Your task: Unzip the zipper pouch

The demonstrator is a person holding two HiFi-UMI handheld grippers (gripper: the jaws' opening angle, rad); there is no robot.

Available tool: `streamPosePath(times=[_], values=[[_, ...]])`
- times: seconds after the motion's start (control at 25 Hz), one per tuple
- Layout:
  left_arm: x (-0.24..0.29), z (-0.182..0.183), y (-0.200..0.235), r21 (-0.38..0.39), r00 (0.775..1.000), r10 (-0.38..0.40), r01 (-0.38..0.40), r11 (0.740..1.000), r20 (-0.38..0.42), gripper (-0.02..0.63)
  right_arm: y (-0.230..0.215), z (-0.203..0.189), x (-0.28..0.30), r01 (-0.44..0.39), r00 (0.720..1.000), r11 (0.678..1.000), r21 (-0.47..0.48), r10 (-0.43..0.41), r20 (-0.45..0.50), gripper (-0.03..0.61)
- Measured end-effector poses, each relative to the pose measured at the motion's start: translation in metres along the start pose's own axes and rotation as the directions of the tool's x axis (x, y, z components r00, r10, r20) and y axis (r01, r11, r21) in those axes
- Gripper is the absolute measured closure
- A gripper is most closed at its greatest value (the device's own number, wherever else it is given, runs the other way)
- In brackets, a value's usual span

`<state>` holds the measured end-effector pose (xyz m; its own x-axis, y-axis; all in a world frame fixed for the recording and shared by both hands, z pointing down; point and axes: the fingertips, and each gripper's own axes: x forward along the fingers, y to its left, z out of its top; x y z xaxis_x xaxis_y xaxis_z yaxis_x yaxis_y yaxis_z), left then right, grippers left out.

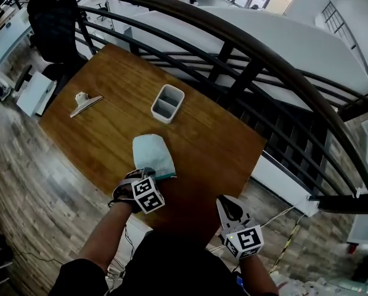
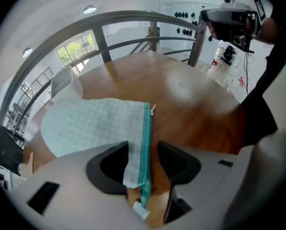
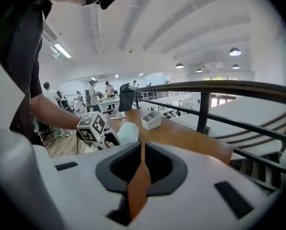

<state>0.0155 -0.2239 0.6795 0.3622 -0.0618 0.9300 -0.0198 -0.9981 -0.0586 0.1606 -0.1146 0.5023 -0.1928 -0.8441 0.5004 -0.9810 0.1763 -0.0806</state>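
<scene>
**A:** Wooden table (image 1: 103, 134), fine, but where on it is the zipper pouch (image 1: 151, 153)?

**B:** It lies flat close to the table's near edge, directly ahead of the left gripper (image 1: 148, 176). It is pale checked fabric with a teal zipper (image 2: 145, 133) running along one side. The small pull (image 2: 153, 110) sits at the far end of that zipper.

**A:** Has the left gripper got hold of it?

**B:** No. Its fingers (image 2: 109, 163) stand apart, with the near end of the zipper lying between them. The fabric reaches one finger, but bare wood shows between the zipper and the other, so nothing is clamped.

**A:** And the right gripper (image 1: 225, 203)?

**B:** It is held off the table's near edge, well apart from the pouch. Its fingers (image 3: 123, 164) are closed to a thin slit with nothing between them.

**A:** What else is on the table?

**B:** A white two-compartment container (image 1: 167, 103) stands beyond the pouch, and a clip (image 1: 85, 102) lies off to the left of it. A dark railing (image 1: 245, 48) curves past the table's far side.
</scene>
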Motion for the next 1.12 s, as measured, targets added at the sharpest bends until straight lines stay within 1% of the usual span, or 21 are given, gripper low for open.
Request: streamPosePath(times=[0.12, 0.2, 0.32, 0.36, 0.44, 0.56, 0.64, 0.68, 0.8, 0.88, 1.0, 1.08, 1.12], values=[[0.002, 0.000, -0.001, -0.075, 0.996, -0.083, 0.085, 0.994, 0.021, 0.428, 0.006, -0.005, 0.001, -0.001, 1.000, 1.000, -0.006, 0.001, -0.013, 0.561], [0.003, 0.001, -0.001, -0.101, 0.993, -0.113, 0.117, 0.988, 0.043, 0.442, 0.013, -0.007, 0.004, -0.015, 0.999, 1.000, -0.013, 0.015, -0.031, 0.562], [0.000, 0.003, -0.006, -0.081, 0.992, -0.109, 0.113, 0.990, 0.057, 0.520, 0.026, -0.006, 0.006, -0.043, 0.997, 0.999, -0.031, 0.041, -0.063, 0.566], [-0.001, 0.004, -0.009, -0.069, 0.993, -0.102, 0.106, 0.992, 0.056, 0.557, 0.030, -0.005, 0.007, -0.052, 0.996, 0.998, -0.041, 0.049, -0.074, 0.568], [-0.003, 0.005, -0.016, -0.049, 0.994, -0.098, 0.100, 0.994, 0.051, 0.568, 0.035, -0.003, 0.009, -0.067, 0.993, 0.996, -0.060, 0.061, -0.096, 0.568], [-0.008, 0.006, -0.027, -0.023, 0.992, -0.114, 0.115, 0.993, 0.060, 0.574, 0.040, -0.002, 0.015, -0.091, 0.991, 0.992, -0.085, 0.081, -0.110, 0.569], [-0.013, 0.008, -0.035, -0.026, 0.989, -0.126, 0.129, 0.991, 0.082, 0.574, 0.044, -0.004, 0.019, -0.115, 0.987, 0.986, -0.119, 0.099, -0.128, 0.569], [-0.017, 0.011, -0.039, -0.040, 0.986, -0.131, 0.136, 0.990, 0.099, 0.574, 0.046, -0.007, 0.021, -0.133, 0.983, 0.981, -0.142, 0.113, -0.143, 0.569], [-0.033, 0.017, -0.043, -0.099, 0.980, -0.131, 0.147, 0.984, 0.152, 0.574, 0.051, -0.015, 0.033, -0.207, 0.969, 0.955, -0.214, 0.170, -0.179, 0.568], [-0.046, 0.022, -0.049, -0.121, 0.974, -0.131, 0.155, 0.980, 0.185, 0.574, 0.055, -0.020, 0.037, -0.255, 0.959, 0.929, -0.269, 0.208, -0.191, 0.547], [-0.068, 0.031, -0.057, -0.126, 0.969, -0.108, 0.138, 0.982, 0.224, 0.574, 0.062, -0.026, 0.040, -0.319, 0.943, 0.877, -0.360, 0.256, -0.211, 0.512], [-0.084, 0.031, -0.055, -0.117, 0.967, -0.092, 0.123, 0.986, 0.236, 0.574, 0.068, -0.025, 0.049, -0.341, 0.937, 0.840, -0.421, 0.271, -0.220, 0.505], [-0.090, 0.032, -0.057, -0.112, 0.967, -0.087, 0.116, 0.987, 0.241, 0.574, 0.070, -0.026, 0.051, -0.349, 0.935, 0.827, -0.440, 0.277, -0.221, 0.498]])
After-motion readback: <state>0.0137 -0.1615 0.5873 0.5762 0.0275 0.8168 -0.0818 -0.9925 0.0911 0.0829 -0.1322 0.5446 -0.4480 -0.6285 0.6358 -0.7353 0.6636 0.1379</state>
